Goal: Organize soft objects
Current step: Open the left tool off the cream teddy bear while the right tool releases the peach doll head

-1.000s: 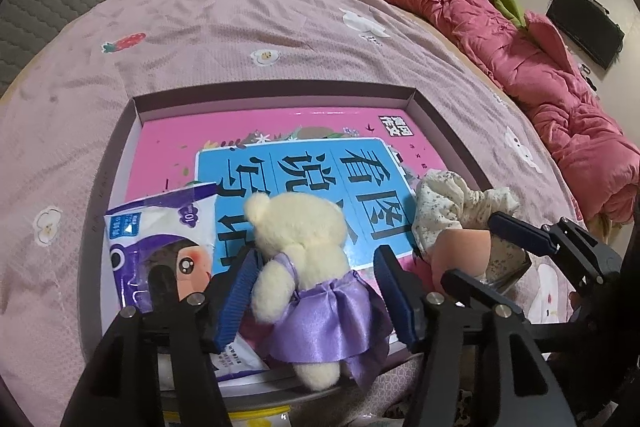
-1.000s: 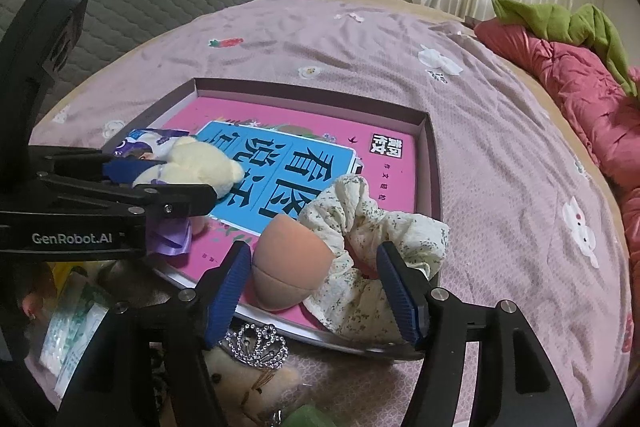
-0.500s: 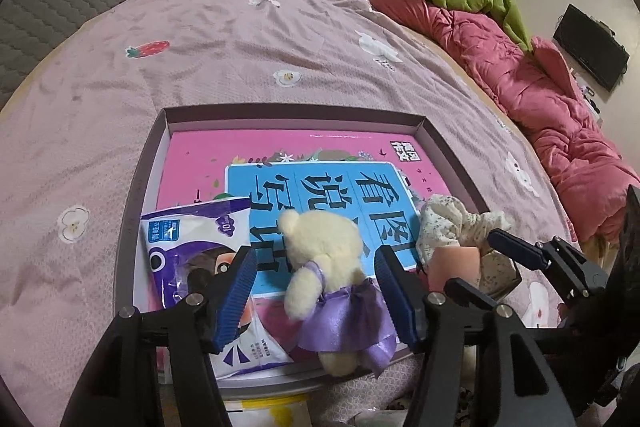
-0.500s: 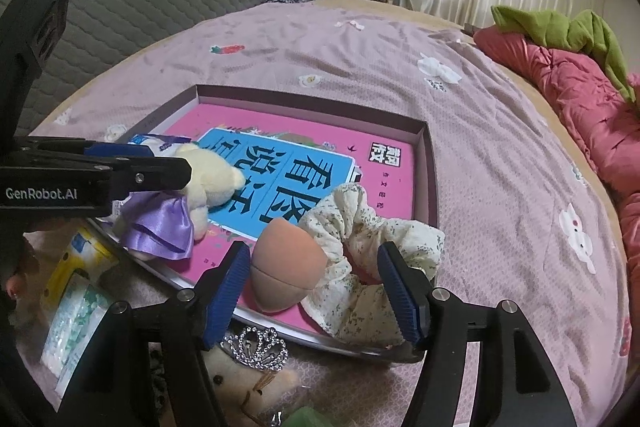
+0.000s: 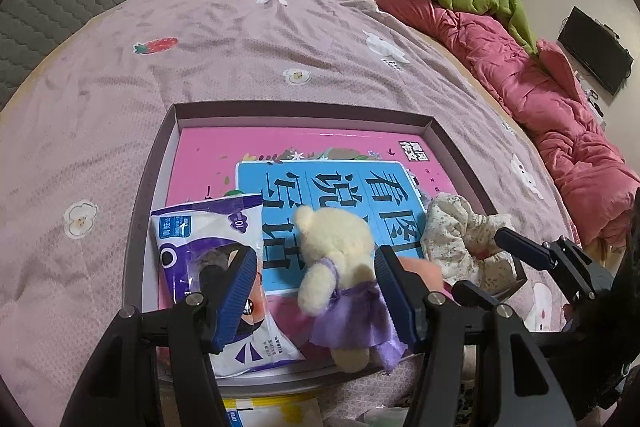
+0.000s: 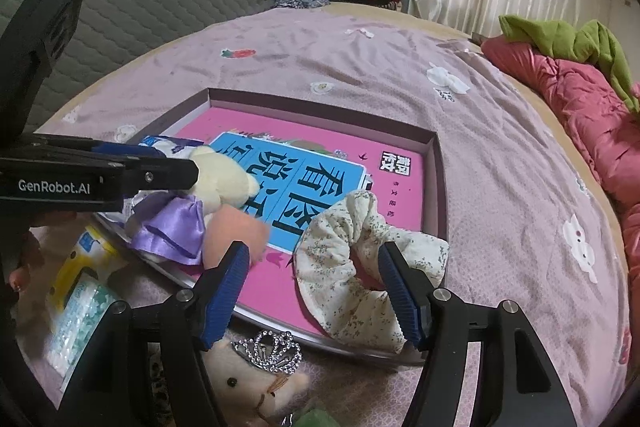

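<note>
Four soft things in one shallow tray [image 5: 452,143]: cream teddy bear in a purple dress [image 5: 340,267], floral scrunchie [image 6: 360,259], peach sponge [image 6: 236,231], purple-and-white tissue pack [image 5: 212,259]. All lying on a pink and blue book cover [image 6: 320,187] that lines the tray floor, all crowded at the tray's near edge

Teddy face down, head toward the far side, dress and feet hanging over the near rim; framed between the spread blue fingers of the left gripper [image 5: 316,295], jaws wide apart and holding nothing. Right finger just beside the dress, contact impossible to judge; left finger over the tissue pack, which lies just left of the bear

Sponge touching the teddy's dress on its right, blurred in the right wrist view, close to the left finger of the right gripper [image 6: 312,287]. Scrunchie further right, near the tray's right corner, its ring partly over the near rim. Right gripper likewise wide open and empty, right finger in front of the scrunchie's hole, left finger before the sponge

Outside the tray, near side: a small rhinestone tiara [image 6: 268,347] on a second plush toy [image 6: 252,383], plus a yellow packet [image 6: 80,259]. Around it all, mauve bedspread [image 5: 240,35]; red quilt [image 5: 552,107] far right
</note>
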Motion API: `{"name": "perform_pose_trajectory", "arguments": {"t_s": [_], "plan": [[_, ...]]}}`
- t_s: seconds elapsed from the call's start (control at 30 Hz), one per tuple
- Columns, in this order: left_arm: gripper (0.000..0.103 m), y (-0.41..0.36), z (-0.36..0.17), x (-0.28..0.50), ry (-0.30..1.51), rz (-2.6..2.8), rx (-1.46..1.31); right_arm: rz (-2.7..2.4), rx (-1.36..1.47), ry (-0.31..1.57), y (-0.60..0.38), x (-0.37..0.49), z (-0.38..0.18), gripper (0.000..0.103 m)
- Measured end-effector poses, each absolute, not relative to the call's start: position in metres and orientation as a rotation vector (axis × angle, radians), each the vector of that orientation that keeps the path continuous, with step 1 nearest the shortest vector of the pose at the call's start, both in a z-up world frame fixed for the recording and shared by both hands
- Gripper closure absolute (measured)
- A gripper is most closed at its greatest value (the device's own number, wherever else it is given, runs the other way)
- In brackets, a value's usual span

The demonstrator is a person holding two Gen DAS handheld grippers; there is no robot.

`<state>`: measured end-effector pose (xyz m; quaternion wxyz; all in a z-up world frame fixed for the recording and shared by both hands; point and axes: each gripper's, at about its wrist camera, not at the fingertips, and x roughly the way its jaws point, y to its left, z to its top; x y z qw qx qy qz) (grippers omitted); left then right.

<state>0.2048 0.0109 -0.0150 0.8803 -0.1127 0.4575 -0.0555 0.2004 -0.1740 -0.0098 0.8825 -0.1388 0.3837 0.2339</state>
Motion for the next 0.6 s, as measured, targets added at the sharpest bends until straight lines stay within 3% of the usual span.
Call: {"name": "perform_pose_trajectory", "arguments": {"t_s": [0.6], "plan": [[0.042, 0.027, 0.002, 0.188, 0.882, -0.088, -0.255, 0.461, -0.267, 0.748, -0.179, 0.199, 0.000, 0.030]]}}
